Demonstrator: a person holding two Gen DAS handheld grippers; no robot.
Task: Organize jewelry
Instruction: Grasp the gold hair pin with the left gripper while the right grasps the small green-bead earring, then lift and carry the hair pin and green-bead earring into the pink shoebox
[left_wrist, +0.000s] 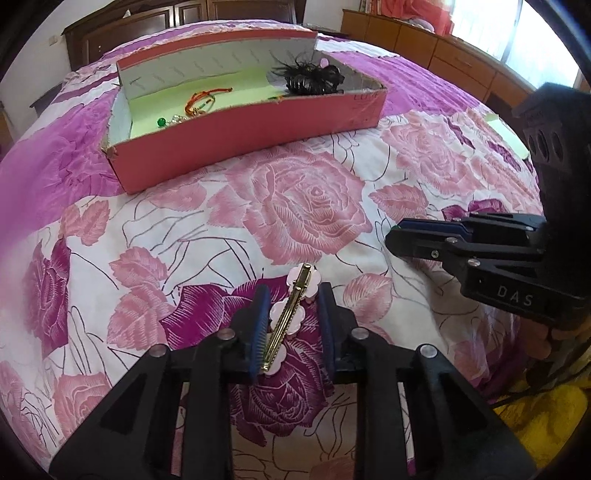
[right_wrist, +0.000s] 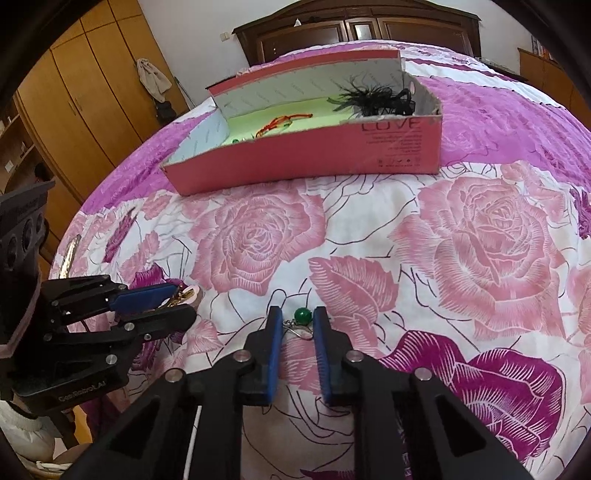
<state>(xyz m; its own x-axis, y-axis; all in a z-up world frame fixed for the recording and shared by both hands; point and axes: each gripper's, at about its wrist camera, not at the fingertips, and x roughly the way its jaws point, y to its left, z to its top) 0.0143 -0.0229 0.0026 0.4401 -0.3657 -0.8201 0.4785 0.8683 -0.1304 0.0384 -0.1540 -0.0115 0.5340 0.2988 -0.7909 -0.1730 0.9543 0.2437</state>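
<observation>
Jewelry is partly sorted: bracelets (left_wrist: 207, 99) and a black hairpiece (left_wrist: 314, 79) lie in the box (left_wrist: 240, 147). Nearer than the box, spread left fingers (left_wrist: 291, 321) straddle a hair clip (left_wrist: 286, 317); spread right fingers (right_wrist: 297, 328) flank a green earring (right_wrist: 303, 315) on the bed (right_wrist: 369, 240).

A wide stretch of bare bedspread (left_wrist: 303, 199) lies between both claws and the pink box (left_wrist: 243, 129), with nothing standing on it. The box's near wall is low; its far wall stands taller. Inside, the green floor is free in the middle, with bracelets (left_wrist: 201, 101) toward the left and a black feathered clip (left_wrist: 314, 79) filling the right end. The right claw (left_wrist: 397, 236) crosses the bed's right side.
</observation>
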